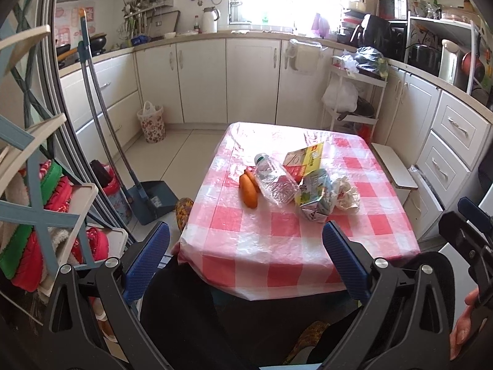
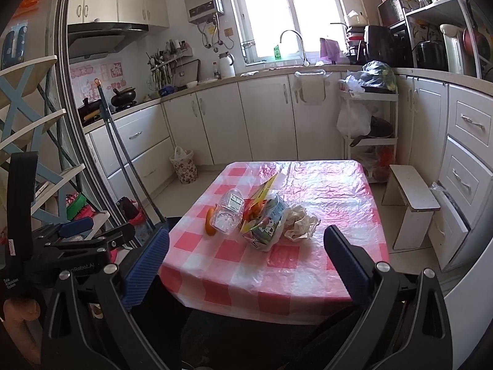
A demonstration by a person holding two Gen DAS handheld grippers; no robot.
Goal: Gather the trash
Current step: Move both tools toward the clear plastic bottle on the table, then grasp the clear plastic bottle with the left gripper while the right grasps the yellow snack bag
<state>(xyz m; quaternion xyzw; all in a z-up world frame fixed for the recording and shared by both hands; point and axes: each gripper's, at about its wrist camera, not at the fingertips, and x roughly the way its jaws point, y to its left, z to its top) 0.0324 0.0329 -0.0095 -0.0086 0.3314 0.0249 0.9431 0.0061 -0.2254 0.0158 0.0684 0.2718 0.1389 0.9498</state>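
A small table with a red-and-white checked cloth (image 1: 277, 237) (image 2: 308, 265) bears a heap of trash. In it are a clear empty plastic bottle (image 1: 274, 182) (image 2: 229, 212), a crushed milk carton (image 1: 317, 199) (image 2: 266, 223), a flattened yellow-and-red box (image 1: 303, 160) (image 2: 263, 189), crumpled white paper (image 1: 348, 194) (image 2: 300, 222) and an orange peel piece (image 1: 249, 189) (image 2: 209, 222). My left gripper (image 1: 246, 259) is open and empty, held short of the table's near edge. My right gripper (image 2: 246, 262) is open and empty, also short of the near edge.
A floral waste bin lined with a white bag (image 1: 151, 121) (image 2: 184, 165) stands on the floor by the far cabinets. A dustpan and broom (image 1: 148, 194) lean at the left. A shoe rack (image 1: 46, 203) is at the left, a white stool (image 2: 411, 202) at the right.
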